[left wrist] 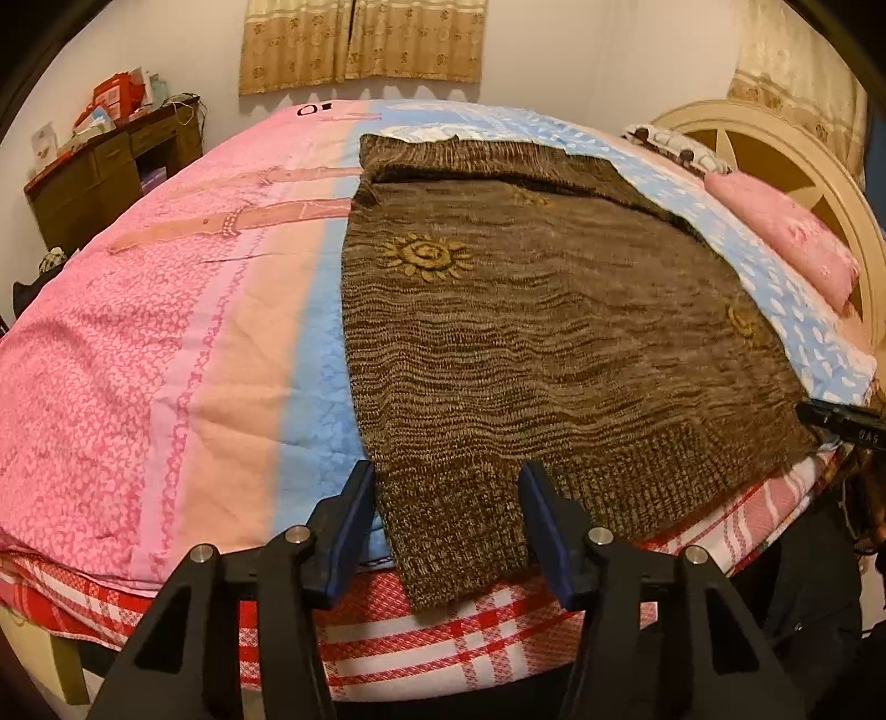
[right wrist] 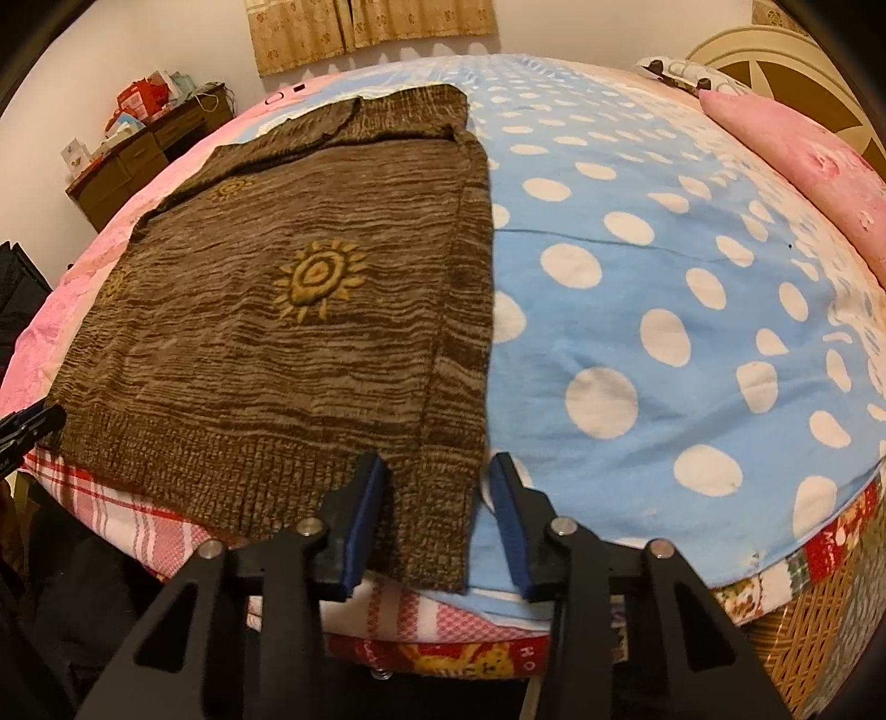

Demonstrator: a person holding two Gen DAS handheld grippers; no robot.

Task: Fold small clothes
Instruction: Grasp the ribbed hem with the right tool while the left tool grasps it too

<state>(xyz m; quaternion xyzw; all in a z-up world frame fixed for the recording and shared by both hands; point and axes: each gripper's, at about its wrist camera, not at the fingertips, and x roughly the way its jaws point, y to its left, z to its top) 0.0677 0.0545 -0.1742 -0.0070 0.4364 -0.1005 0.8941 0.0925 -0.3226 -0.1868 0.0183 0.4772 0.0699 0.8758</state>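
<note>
Sweater [left wrist: 531,310] lies flat on the bed [left wrist: 166,332], sleeves apparently folded in, hem hanging at the near edge. Left gripper [left wrist: 448,520] and right gripper [right wrist: 437,509] each straddle a hem corner, jaws apart, pads not visibly pressing. Remaining: grip the hem, fold the body over.

I'm looking into a home bedroom: a bed [left wrist: 166,343] is carrying a pink and blue quilt, a pillow [left wrist: 786,243] is lying near a rounded headboard [left wrist: 775,144], curtains [left wrist: 360,44] are hanging, and what seems a cluttered wooden dresser [left wrist: 111,166] is standing aside.
</note>
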